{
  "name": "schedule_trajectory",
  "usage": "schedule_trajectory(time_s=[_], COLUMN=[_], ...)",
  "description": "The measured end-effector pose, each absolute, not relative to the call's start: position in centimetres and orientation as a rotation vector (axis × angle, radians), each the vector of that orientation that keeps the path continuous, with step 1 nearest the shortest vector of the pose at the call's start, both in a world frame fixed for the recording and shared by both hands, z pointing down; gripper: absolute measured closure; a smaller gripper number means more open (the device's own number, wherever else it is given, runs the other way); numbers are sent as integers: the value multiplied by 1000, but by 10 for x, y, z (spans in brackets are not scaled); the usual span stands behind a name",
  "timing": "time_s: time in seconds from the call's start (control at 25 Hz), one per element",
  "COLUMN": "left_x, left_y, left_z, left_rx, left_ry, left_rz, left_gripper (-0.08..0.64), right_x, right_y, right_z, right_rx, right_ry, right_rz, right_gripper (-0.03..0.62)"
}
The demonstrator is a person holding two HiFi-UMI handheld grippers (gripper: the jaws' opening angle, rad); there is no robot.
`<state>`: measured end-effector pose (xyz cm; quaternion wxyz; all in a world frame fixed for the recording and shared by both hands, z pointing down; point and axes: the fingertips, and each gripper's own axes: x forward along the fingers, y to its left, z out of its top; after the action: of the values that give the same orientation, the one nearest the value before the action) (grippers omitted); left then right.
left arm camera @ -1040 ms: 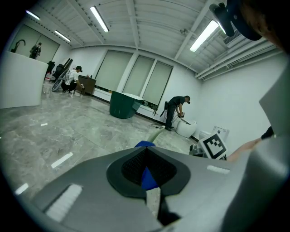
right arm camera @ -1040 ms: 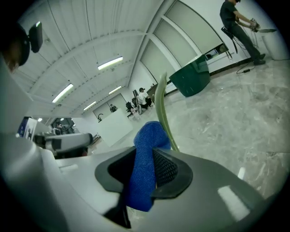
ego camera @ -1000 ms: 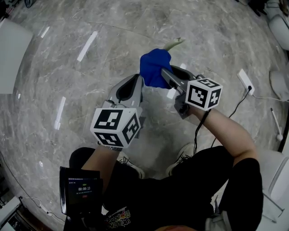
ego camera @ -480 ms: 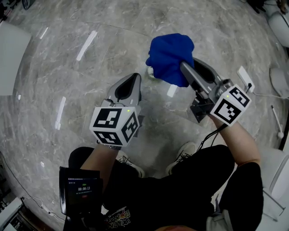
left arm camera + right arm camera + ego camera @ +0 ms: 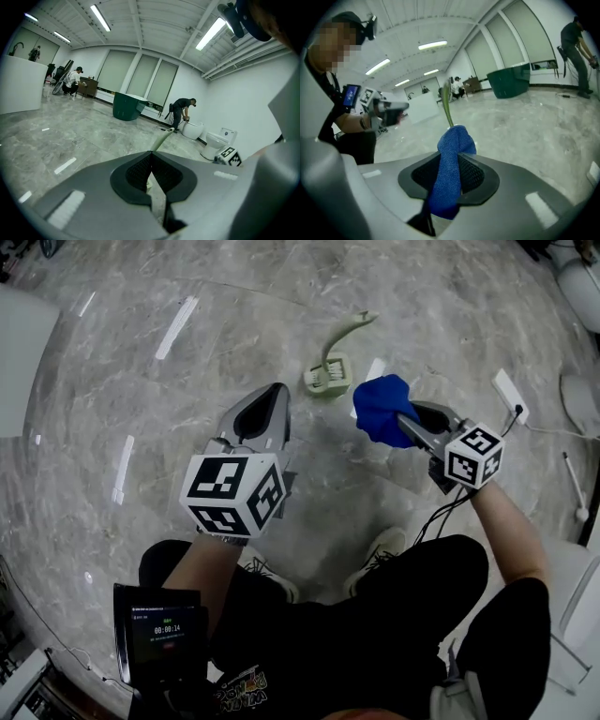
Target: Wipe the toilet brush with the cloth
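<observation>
One phone (image 5: 167,638) with a running timer sits at the lower left of the head view. There are two grippers, one cloth and one toilet brush.

The left gripper (image 5: 277,390) hangs left of centre over the grey marble floor (image 5: 131,381), in the same spot as a second ago. Its own view shows the two jaws shut tip to tip with nothing between them. The brush handle rises just beyond the tips.

The toilet brush (image 5: 329,380) stands by itself on the floor in the upper middle of the head view, touched by neither gripper. It is pale green, with a squat ribbed foot and a thin handle that curves up and off to the right. A second ago the cloth lay bunched over it so that only the handle tip showed. Half a second ago the cloth covered nearly all of it, and now the whole brush is in plain sight.

Just right of the brush, clear of it, is the blue cloth (image 5: 379,407), a crumpled wad. The right gripper (image 5: 401,418) has it clamped between its jaws. In that gripper's view the fabric fills the gap and pokes out past the tips, with the green handle behind it. This gripper has swung down and to the right since the earlier frames, taking the cloth off the brush.

One white power strip (image 5: 509,401) lies at the right edge.
</observation>
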<state>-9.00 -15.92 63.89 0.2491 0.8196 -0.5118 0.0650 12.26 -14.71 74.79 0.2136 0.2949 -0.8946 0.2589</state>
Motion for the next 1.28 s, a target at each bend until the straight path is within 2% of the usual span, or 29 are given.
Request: schedule_trajectory(time_s=[0.12,0.28,0.48,0.68,1.28], left_x=[-85,-80,-84,-87,-83], left_y=[-160,-157,-148,-141,-150], left_z=[638,637,640,636,637], left_rx=[2237,2248,2247,2241,2219], left_ry=[-1380,-1365,-1370,-1369,-1305], left_rz=[186,197,229,217,163], left_gripper=[549,549,549,549,549], right_x=[135,153,140,116,109], right_y=[-157,-201,-284,-311,-178], right_z=[835,907,896,896,940], right_rx=[826,909,1095,1129,624], right_ry=[-2255,-2029,-2028,-2046,-2020], right_rz=[830,752,615,618,609], right_gripper=[482,482,482,482,482])
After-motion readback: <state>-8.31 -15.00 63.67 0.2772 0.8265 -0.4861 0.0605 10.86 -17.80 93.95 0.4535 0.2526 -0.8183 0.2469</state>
